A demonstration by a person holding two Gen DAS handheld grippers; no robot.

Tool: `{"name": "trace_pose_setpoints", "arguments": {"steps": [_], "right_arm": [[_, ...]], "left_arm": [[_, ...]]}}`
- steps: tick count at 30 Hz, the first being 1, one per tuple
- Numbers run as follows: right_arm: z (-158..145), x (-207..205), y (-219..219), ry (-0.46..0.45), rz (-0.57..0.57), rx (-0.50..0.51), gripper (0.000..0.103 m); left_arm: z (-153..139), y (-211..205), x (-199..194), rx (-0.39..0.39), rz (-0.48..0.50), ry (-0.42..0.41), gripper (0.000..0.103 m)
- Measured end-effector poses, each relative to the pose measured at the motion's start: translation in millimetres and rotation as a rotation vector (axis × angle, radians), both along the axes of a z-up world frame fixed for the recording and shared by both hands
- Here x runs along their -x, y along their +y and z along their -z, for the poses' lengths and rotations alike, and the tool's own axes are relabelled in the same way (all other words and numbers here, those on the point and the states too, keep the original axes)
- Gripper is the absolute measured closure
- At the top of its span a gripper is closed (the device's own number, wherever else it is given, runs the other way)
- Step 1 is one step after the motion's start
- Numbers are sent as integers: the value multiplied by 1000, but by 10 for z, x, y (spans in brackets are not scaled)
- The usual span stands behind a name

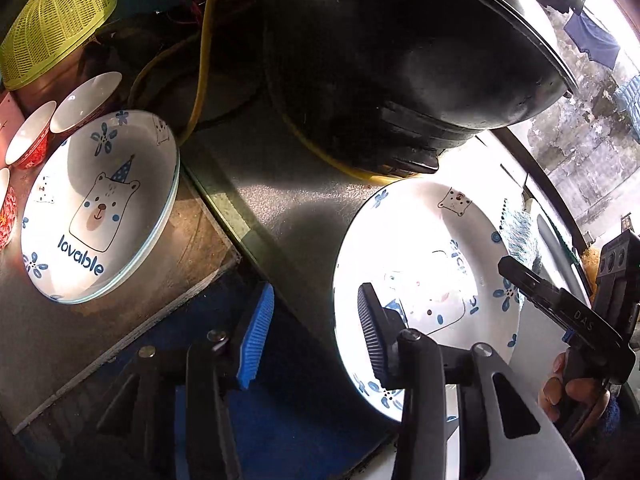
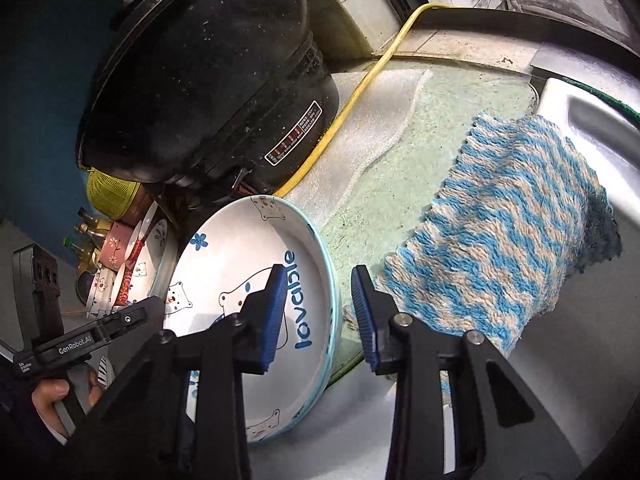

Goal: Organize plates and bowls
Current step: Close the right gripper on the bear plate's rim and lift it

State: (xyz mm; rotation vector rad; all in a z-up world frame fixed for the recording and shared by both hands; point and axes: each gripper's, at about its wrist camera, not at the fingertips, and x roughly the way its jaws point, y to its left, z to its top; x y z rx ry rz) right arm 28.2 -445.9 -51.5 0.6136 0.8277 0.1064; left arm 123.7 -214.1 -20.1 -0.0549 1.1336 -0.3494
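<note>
A white bear plate [image 2: 248, 292] marked "lovable" lies on the counter by the sink; it also shows sunlit in the left wrist view [image 1: 424, 264]. My right gripper [image 2: 320, 316] is open, its jaws astride the plate's right rim, not closed on it. My left gripper [image 1: 312, 336] is open and empty, its right finger over that plate's left edge. A stack of matching bear plates [image 1: 100, 208] sits at the left, with red-patterned bowls [image 1: 32, 136] beside it. The stack and bowls show small in the right wrist view [image 2: 132, 256].
A large black cooker pot [image 1: 400, 48] stands behind the plate, also in the right wrist view [image 2: 208, 76]. A yellow cable [image 2: 360, 84] runs past it. A blue-and-beige knitted cloth [image 2: 500, 232] drapes over the steel sink edge [image 2: 592, 104]. A yellow-green basket [image 1: 56, 20] sits far left.
</note>
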Motion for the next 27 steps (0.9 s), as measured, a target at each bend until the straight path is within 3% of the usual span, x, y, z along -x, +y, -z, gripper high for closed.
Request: {"name": "trace_pose_setpoints", "arguments": {"steps": [5,7,10,18,27], "right_arm": [[99,-59,-6,19,-21,-12,87],[123,-74,8,22,-26,-11,89],[142,-87,38,32,-26,-1,90],[110,-103,157,50,-27,65,90],[-5,-65,374,33,-51,92,90]], "left_arm": [[106,-67,-38,5,25,15,69],[146,-96,-41,6,37,31,82],[201,-143,-12,16,57,64,92],[157,-160,54,-15,68,54,92],[-3,36,207,11,31,31,92]]}}
